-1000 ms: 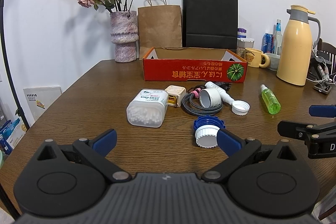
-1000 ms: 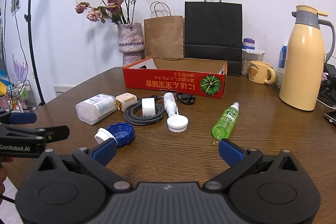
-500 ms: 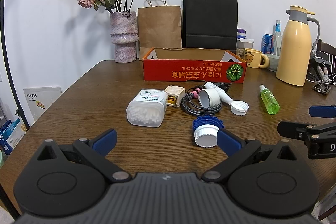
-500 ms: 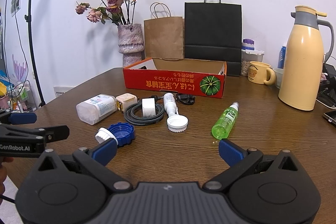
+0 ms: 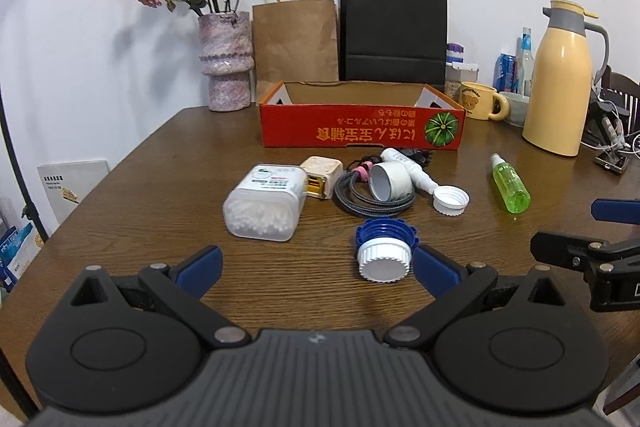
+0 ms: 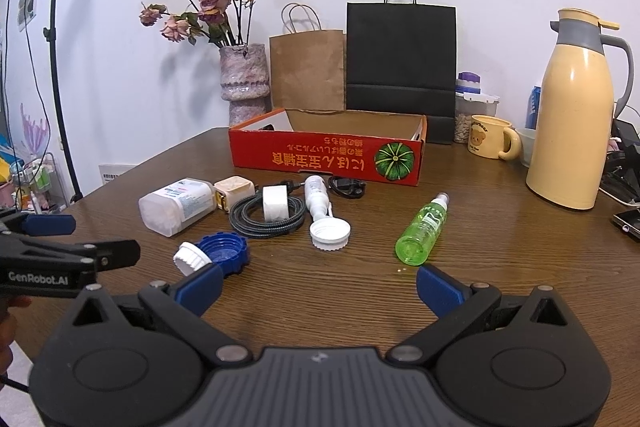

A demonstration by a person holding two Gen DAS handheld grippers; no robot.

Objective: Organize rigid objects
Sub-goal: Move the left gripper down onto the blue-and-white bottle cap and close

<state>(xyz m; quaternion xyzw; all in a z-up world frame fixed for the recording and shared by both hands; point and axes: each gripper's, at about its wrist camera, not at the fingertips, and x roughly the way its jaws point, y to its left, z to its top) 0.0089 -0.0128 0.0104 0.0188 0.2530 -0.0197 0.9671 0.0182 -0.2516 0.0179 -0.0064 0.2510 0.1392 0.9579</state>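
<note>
Lying just ahead of the spread, empty right gripper, the green spray bottle is pointed cap-first toward the red cardboard box, farther from the spread left gripper.

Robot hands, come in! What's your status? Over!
Left gripper open, empty. Right gripper open, empty. Green bottle lying before red box. Nothing blocking.
</note>
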